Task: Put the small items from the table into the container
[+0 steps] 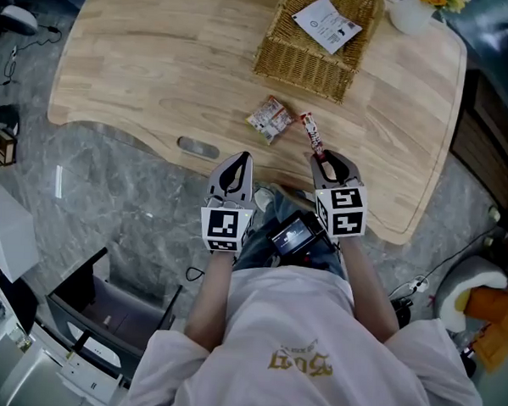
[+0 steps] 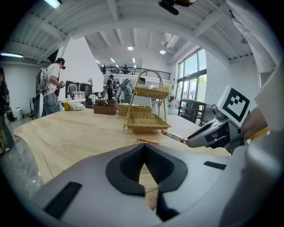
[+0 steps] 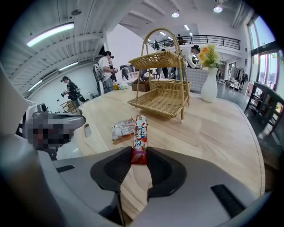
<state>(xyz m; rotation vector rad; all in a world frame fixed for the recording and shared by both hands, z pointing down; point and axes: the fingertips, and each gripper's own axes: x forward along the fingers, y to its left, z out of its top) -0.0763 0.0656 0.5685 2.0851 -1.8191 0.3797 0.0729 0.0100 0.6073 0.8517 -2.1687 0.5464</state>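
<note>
A long red candy stick (image 1: 312, 135) (image 3: 140, 142) juts forward from my right gripper (image 1: 326, 165) (image 3: 136, 156), which is shut on its near end just above the wooden table (image 1: 142, 73). Left of the stick, a crinkled snack packet (image 1: 269, 119) (image 3: 123, 128) lies on the table. The two-tier wicker basket (image 1: 313, 48) (image 3: 162, 102) stands beyond both, with a white card on its top tier. My left gripper (image 1: 232, 173) (image 2: 144, 148) hovers at the table's front edge, shut with nothing in it. In the left gripper view the right gripper (image 2: 213, 133) holds the stick (image 2: 175, 136) out towards the basket (image 2: 146, 120).
A white vase of flowers (image 1: 412, 13) (image 3: 208, 84) stands at the table's far right corner, beside the basket. An oval slot (image 1: 197, 147) is cut into the tabletop near the front edge, left of my left gripper. People stand far off in the room.
</note>
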